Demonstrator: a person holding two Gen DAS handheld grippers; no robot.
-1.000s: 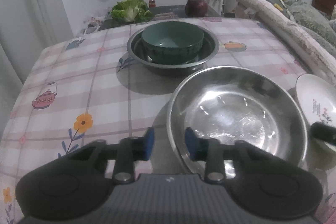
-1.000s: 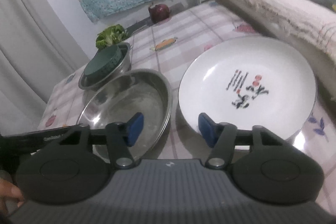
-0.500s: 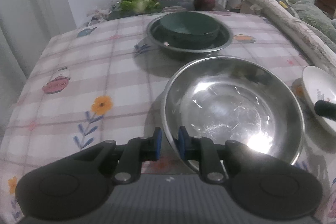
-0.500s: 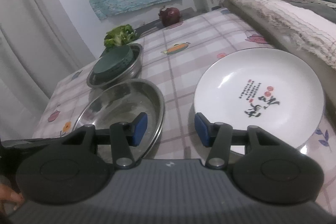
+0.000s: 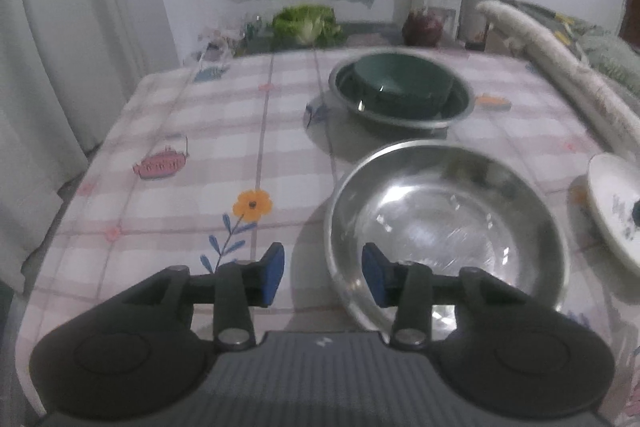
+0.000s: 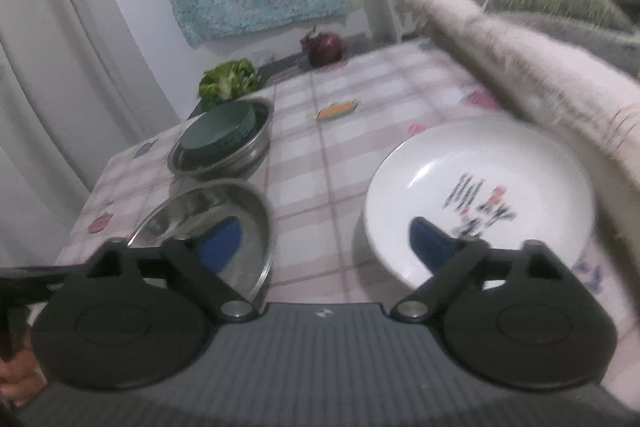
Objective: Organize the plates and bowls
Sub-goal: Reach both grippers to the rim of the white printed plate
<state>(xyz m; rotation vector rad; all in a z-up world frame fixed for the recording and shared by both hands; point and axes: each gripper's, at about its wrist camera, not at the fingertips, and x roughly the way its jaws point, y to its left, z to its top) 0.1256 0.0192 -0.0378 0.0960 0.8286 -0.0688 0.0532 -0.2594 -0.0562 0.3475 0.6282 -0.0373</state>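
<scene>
left gripper [image 5: 323, 273]: tilted down over steel bowl [image 5: 446, 223] rim; jaws just parted, off it
right gripper [image 6: 320, 243]: jaws just spread wide, empty, before white plate [image 6: 480, 195]

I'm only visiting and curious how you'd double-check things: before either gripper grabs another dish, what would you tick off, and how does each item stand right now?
1. Left gripper empty, jaws just opened: ok.
2. Left gripper straddling the near rim of the big steel bowl: cannot tell; one pad overlaps the rim, contact unclear.
3. Right gripper open wide, nothing held: ok.
4. Right gripper lined up on the white plate: one pad over its near edge: ok.
5. Green bowl nested in the small steel bowl: ok.
6. Big steel bowl empty inside: ok.
</scene>
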